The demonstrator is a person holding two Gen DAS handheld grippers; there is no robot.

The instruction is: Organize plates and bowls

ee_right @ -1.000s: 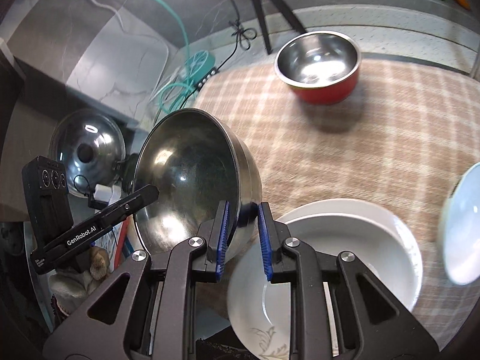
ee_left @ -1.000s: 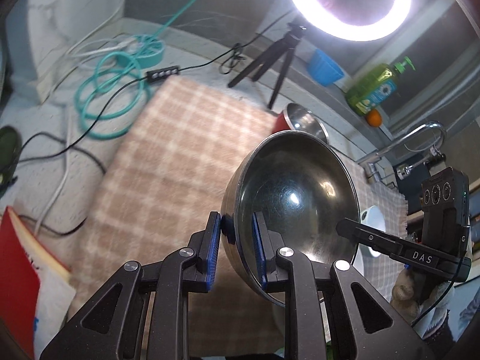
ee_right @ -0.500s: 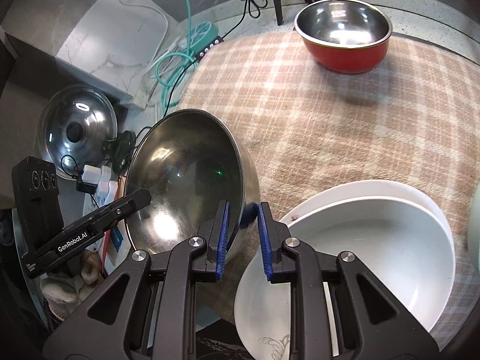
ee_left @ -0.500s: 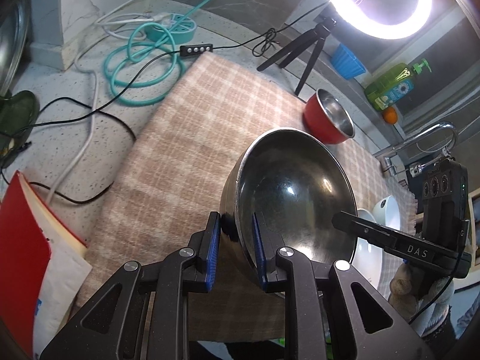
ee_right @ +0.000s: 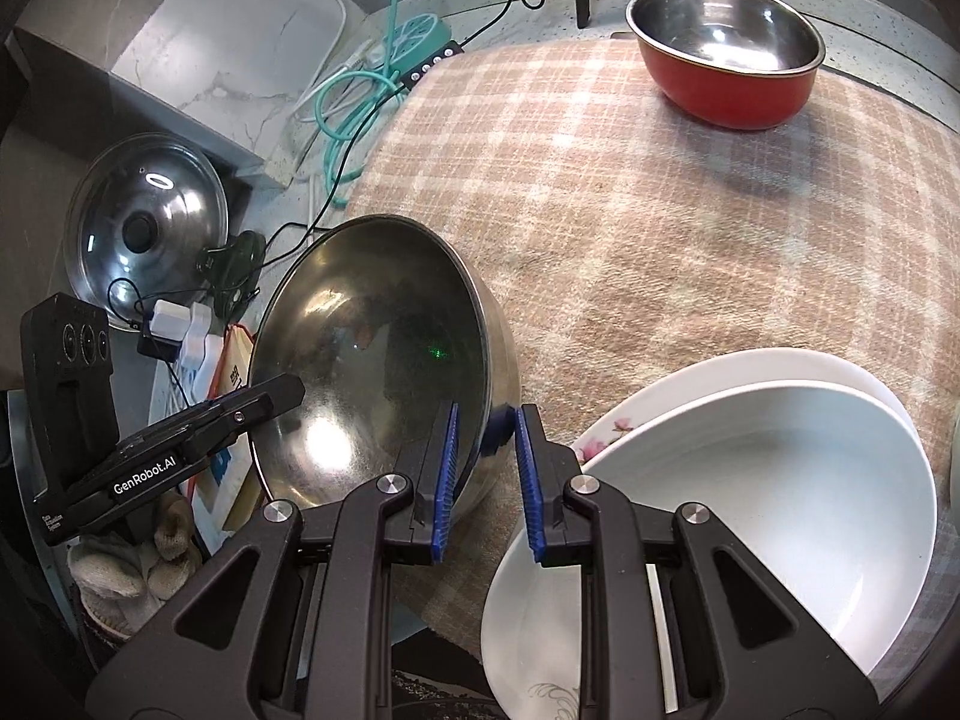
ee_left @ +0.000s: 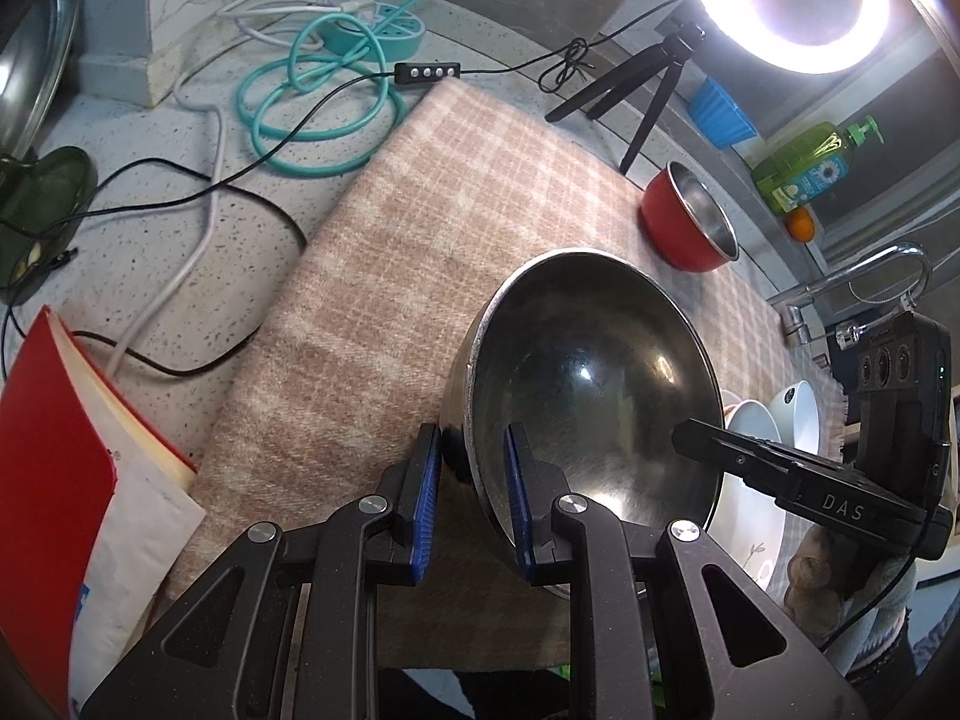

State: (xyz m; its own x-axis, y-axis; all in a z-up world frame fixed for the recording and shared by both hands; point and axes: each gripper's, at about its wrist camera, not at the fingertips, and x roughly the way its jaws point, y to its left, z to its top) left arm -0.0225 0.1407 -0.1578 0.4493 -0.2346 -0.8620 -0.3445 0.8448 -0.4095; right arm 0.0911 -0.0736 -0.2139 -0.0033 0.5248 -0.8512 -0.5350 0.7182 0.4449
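A large steel bowl [ee_left: 591, 378] is held tilted over the front of the checked cloth [ee_left: 420, 228]. My left gripper [ee_left: 471, 450] is shut on its left rim. My right gripper [ee_right: 483, 429] is shut on its right rim; the bowl [ee_right: 372, 360] fills the left of that view. A white bowl [ee_right: 774, 480] sits in a flowered white plate [ee_right: 600, 438] just right of it, also seen in the left wrist view [ee_left: 750, 480]. A red bowl with steel inside [ee_right: 726, 66] stands at the far side of the cloth [ee_left: 690, 228].
Teal hose [ee_left: 318, 96], black cables and a ring light tripod [ee_left: 630, 84] lie beyond the cloth. A red book [ee_left: 54, 450] lies at the left. A glass pot lid [ee_right: 144, 222] is lower left. A faucet [ee_left: 864, 276] and soap bottle [ee_left: 804, 168] are at right.
Both grippers have pulled the steel bowl back toward the front edge of the cloth and lowered it. The red bowl and the white bowl stack have not moved.
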